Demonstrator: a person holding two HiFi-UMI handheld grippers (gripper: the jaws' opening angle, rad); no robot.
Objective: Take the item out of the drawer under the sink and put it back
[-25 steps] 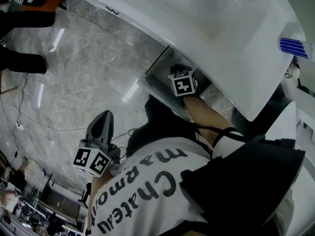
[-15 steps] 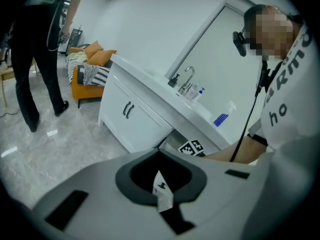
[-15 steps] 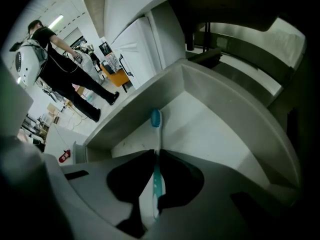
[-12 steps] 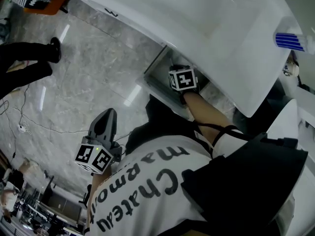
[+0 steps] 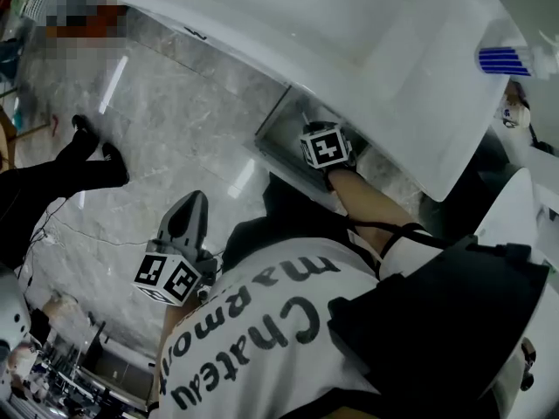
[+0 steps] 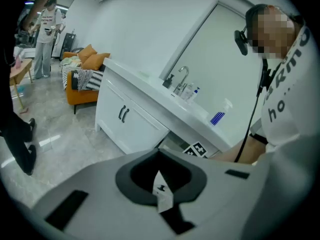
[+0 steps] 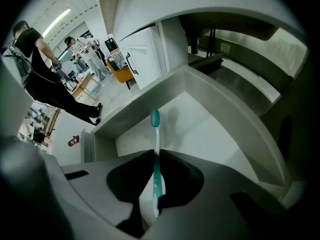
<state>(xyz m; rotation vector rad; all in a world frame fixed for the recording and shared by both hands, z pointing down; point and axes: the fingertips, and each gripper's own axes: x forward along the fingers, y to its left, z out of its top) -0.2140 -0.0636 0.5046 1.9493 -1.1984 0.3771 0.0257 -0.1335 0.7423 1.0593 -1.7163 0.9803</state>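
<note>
A teal and white toothbrush (image 7: 155, 134) stands between the jaws of my right gripper (image 7: 156, 186), head up, over the pale floor of the open drawer (image 7: 205, 129). Its jaws have just been closing and now pinch the handle. In the head view that gripper's marker cube (image 5: 326, 145) sits inside the drawer (image 5: 278, 136) under the white sink counter (image 5: 376, 42); its fingertips are hidden there. My left gripper (image 5: 187, 215) hangs low at the left over the marble floor, away from the drawer. Its jaws (image 6: 161, 186) are shut with nothing held.
A bystander in black (image 5: 52, 177) walks over the floor at the left. A spray bottle with blue stripes (image 5: 505, 59) and a faucet (image 6: 182, 76) stand on the counter. White cabinet doors (image 6: 124, 115) adjoin the drawer, and an orange sofa (image 6: 82, 79) is further off.
The bystander's legs have moved across the floor at the left. Both grippers stay about where they were.
</note>
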